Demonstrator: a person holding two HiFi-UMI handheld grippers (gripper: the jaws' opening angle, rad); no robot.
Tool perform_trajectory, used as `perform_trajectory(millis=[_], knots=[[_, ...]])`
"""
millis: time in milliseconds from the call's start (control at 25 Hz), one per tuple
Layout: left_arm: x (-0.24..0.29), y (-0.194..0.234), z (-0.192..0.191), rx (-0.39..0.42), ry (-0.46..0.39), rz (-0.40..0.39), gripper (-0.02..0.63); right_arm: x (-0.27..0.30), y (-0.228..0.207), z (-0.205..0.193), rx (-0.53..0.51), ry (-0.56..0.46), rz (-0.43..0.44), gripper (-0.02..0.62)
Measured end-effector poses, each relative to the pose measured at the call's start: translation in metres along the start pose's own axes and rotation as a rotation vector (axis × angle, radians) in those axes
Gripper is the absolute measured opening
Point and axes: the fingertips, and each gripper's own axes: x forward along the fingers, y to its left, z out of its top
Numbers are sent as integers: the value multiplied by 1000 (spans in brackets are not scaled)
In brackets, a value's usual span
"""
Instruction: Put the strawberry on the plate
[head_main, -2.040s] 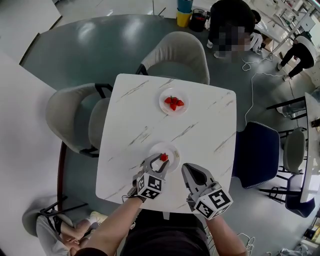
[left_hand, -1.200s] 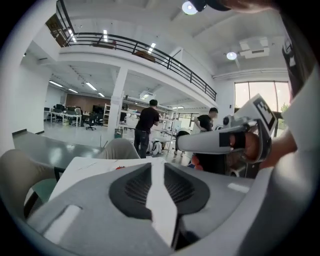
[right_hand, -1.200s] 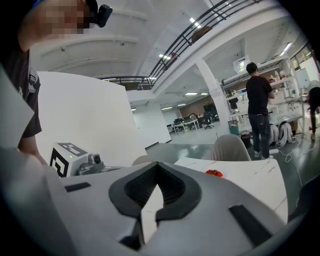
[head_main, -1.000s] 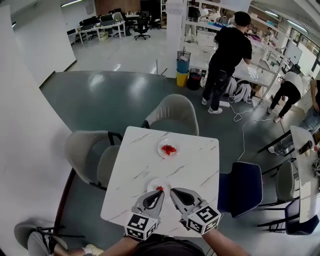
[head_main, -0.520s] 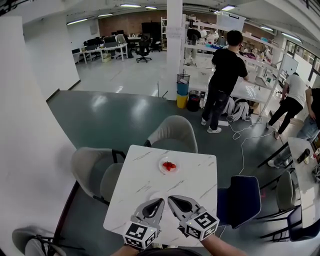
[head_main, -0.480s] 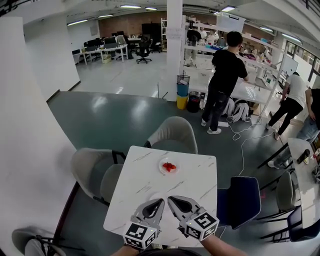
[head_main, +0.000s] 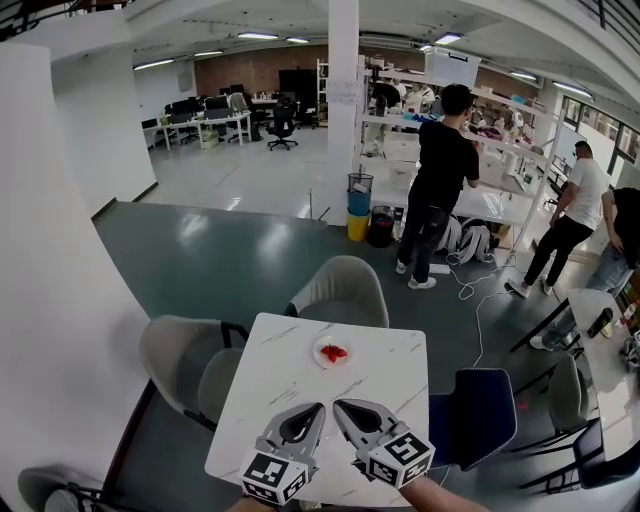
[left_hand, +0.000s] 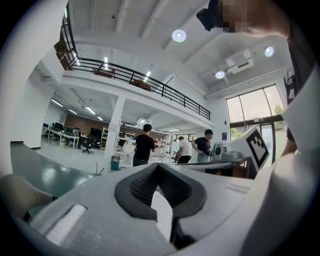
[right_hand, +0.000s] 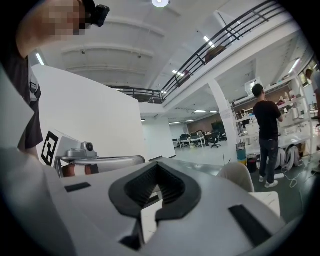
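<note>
Grey plastic shells of the two grippers fill the bottom of the head view, each carrying its marker cube. The left gripper (head_main: 318, 410) and the right gripper (head_main: 340, 408) lean toward each other, so their tips sit just beside one another over the near part of the white, marble-veined surface (head_main: 285, 365). In the left gripper view the black ribbed fingers (left_hand: 138, 190) are closed, tips touching, with only the pale surface showing through the hollow behind them. The right gripper view shows the same: its fingers (right_hand: 131, 190) are pressed together at the tip and grip nothing

Past the grippers, toward the far edge of the surface, a small white plate (head_main: 318, 352) holds the red strawberries (head_main: 334, 352), well apart from both grippers. The stretch of surface under the grippers is hidden from the head view

A grey padded chair (head_main: 340, 290) stands at the far edge, a second grey chair (head_main: 175, 355) at the left side and a navy chair (head_main: 478, 412) at the right. Beyond them lies a dark green floor (head_main: 220, 250), then a white column (head_main: 342, 100) with a yellow bin (head_main: 357, 226) near its base. A person in black (head_main: 437, 190) stands with their back turned at a cluttered bench
</note>
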Motion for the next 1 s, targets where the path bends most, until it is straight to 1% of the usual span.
perform_trajectory(millis=[400,1000], knots=[[3,1,5,-3,-15,-7,9,-2,-4,5,-21,1,-22,2],[8,-1,-11,-26,1,-5,9,-1,-8,-9,-16,26,-20,2]])
